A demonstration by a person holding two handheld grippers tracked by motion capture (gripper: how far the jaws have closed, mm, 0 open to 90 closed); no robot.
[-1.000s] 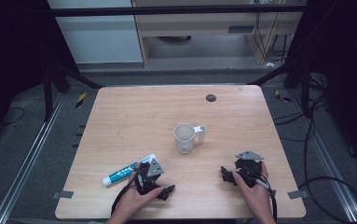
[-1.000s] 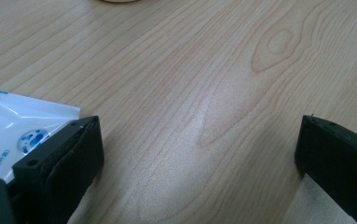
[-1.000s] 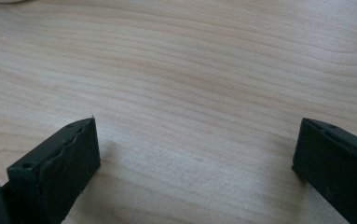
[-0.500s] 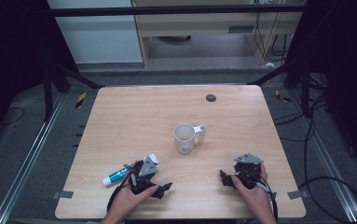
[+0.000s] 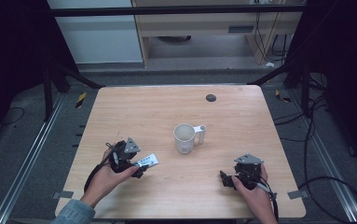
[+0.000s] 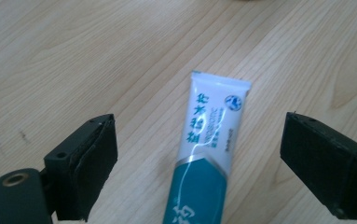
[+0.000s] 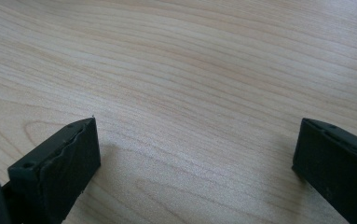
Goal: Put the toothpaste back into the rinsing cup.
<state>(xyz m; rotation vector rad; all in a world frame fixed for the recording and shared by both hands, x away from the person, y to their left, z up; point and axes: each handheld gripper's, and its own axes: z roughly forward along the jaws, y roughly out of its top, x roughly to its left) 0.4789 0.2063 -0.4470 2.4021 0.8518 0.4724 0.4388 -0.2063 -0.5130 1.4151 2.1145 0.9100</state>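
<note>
A white and teal toothpaste tube (image 6: 207, 154) lies flat on the wooden table, its crimped white end (image 5: 147, 161) sticking out to the right of my left hand. My left gripper (image 6: 199, 158) straddles the tube with a wide gap on each side, and neither pad touches it. Its jaws have just been closing a little around the tube. In the high view the left gripper (image 5: 139, 168) sits at the table's front left. My right gripper (image 5: 223, 178) rests at the front right, open over bare wood (image 7: 195, 163).
A white mug (image 5: 184, 137) with its handle to the right stands upright near the table's middle, between the two hands and farther back. A small dark round spot (image 5: 210, 98) marks the far side of the table (image 5: 260, 121).
My left hand has moved left and away from the person, rising, and now covers most of the tube. The tube, the mug and the right hand have stayed put.
</note>
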